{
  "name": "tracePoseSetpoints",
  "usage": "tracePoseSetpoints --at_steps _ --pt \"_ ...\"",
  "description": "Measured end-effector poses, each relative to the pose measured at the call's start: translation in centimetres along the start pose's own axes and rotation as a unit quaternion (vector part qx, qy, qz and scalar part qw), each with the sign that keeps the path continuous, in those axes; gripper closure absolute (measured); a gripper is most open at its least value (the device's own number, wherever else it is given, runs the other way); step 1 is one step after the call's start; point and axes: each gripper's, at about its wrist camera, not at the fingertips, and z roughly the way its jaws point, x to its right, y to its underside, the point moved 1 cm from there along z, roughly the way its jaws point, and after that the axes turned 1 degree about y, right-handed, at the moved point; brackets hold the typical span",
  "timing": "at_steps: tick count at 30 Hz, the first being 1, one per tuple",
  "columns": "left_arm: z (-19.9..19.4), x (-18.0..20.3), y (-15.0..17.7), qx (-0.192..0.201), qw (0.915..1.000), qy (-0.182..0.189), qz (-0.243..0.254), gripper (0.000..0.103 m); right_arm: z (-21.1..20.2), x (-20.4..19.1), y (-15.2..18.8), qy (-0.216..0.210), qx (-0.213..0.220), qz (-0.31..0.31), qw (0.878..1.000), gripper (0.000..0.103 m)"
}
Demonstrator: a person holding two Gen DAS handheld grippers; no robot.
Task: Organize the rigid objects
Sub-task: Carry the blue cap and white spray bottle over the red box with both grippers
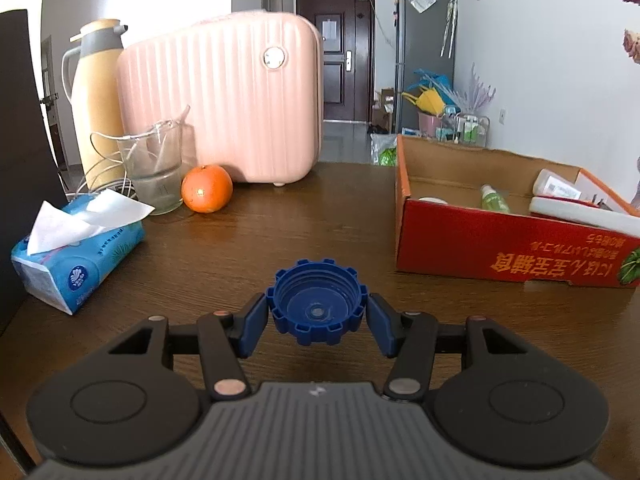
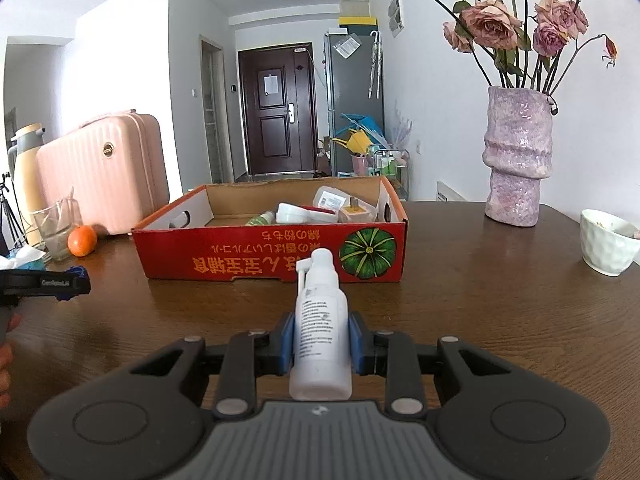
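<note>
My left gripper (image 1: 317, 312) is shut on a blue ridged cap (image 1: 317, 302), held open side toward the camera above the brown table (image 1: 280, 232). My right gripper (image 2: 320, 340) is shut on a white spray bottle (image 2: 320, 332), nozzle pointing away, in front of the red cardboard box (image 2: 256, 252). The box (image 1: 500, 248) sits to the right in the left wrist view and holds a green bottle (image 1: 494, 198) and white containers (image 2: 304, 213). The left gripper also shows at the left edge of the right wrist view (image 2: 60, 280).
A pink suitcase (image 1: 224, 100), a yellow thermos (image 1: 98, 96), a glass cup (image 1: 154, 168), an orange (image 1: 207, 189) and a blue tissue pack (image 1: 76, 252) stand at the back left. A purple vase with dried roses (image 2: 518, 156) and a white bowl (image 2: 606, 242) stand at the right.
</note>
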Motion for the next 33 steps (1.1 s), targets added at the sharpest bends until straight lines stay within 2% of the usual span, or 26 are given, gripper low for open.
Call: tracePoseSetpoints --at_steps 10,22,33 --pt "-3.7 1.4 0.8 0.030 0.9993 0.021 0.003 0.048 -1.1 -0.2 -0.1 -0.011 0.013 0.003 1.000 0.076" --pt "-8.0 3.9 2.0 0.049 0.9964 0.068 0.018 0.048 -2.7 -0.5 -0.4 -0.031 0.031 0.006 0.999 0.076" --pt "-10.7 5.7 2.2 0.074 0.9935 0.083 0.024 0.048 -3.7 -1.0 -1.1 -0.050 0.047 0.007 0.998 0.076"
